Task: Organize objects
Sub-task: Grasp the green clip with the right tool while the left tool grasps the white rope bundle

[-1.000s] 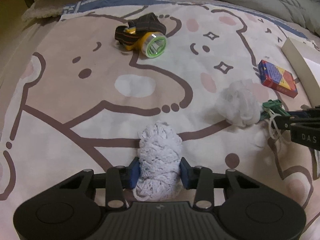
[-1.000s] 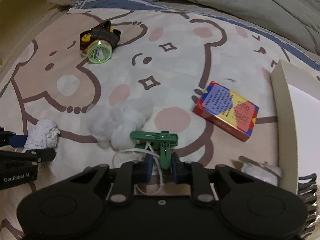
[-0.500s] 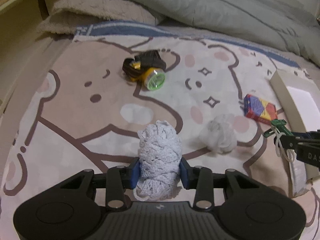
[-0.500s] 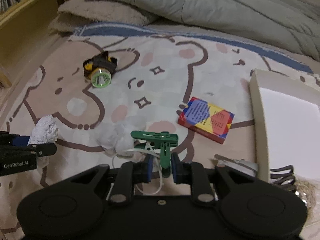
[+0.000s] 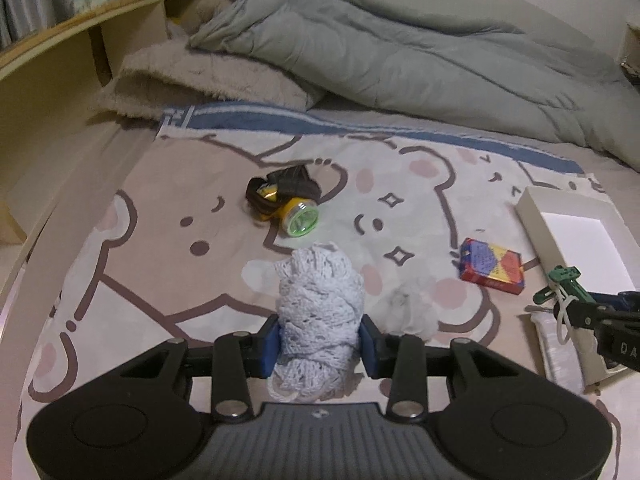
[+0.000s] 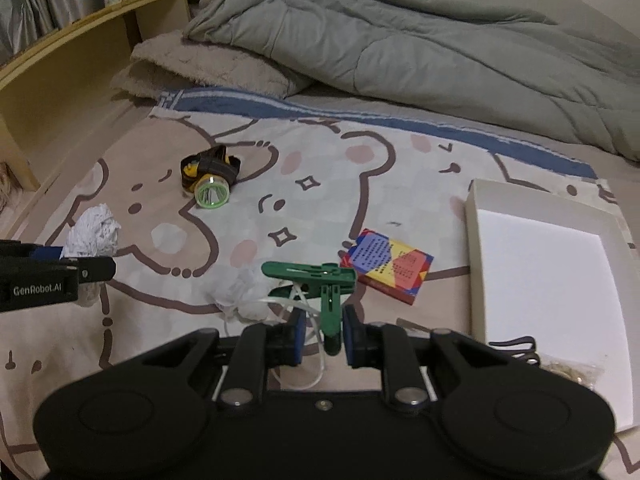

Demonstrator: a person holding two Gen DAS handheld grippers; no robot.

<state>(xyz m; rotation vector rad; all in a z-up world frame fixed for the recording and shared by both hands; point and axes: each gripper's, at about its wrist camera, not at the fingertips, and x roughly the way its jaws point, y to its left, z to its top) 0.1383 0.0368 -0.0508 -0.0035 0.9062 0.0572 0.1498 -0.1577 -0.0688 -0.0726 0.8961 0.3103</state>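
Holding one item each, both tongs sit above the bed, so the sorting looks to be mid-way at best. The left tongs (image 5: 319,342) are pinching a white lace bundle (image 5: 320,300) between the blue pads, lifted clear of the blanket (image 5: 160,272). The right tongs (image 6: 322,334) are pressed tight on the stem of a green clip (image 6: 316,276), with a white cord loop (image 6: 304,320) dangling from it.

Just beyond the clip, a white crumpled wad (image 6: 240,292) lies on the blanket, untouched. A little farther and to the right rests a colourful card box (image 6: 390,266), flat and apart from the wad. Beside it stands the white tray (image 6: 474,240), the likely destination; its near corner holds a dark wire item (image 6: 516,346) and something golden (image 6: 572,370), too cut off to identify, while most of its floor is bare.

Farther back, the headlamp (image 6: 210,182) sits alone, well apart from the tray. Behind it lie a beige pillow (image 6: 208,64) and a grey duvet (image 6: 400,40).

Left to do, as I judge it: deliver the bundle and clip, then collect the wad, card box and headlamp.
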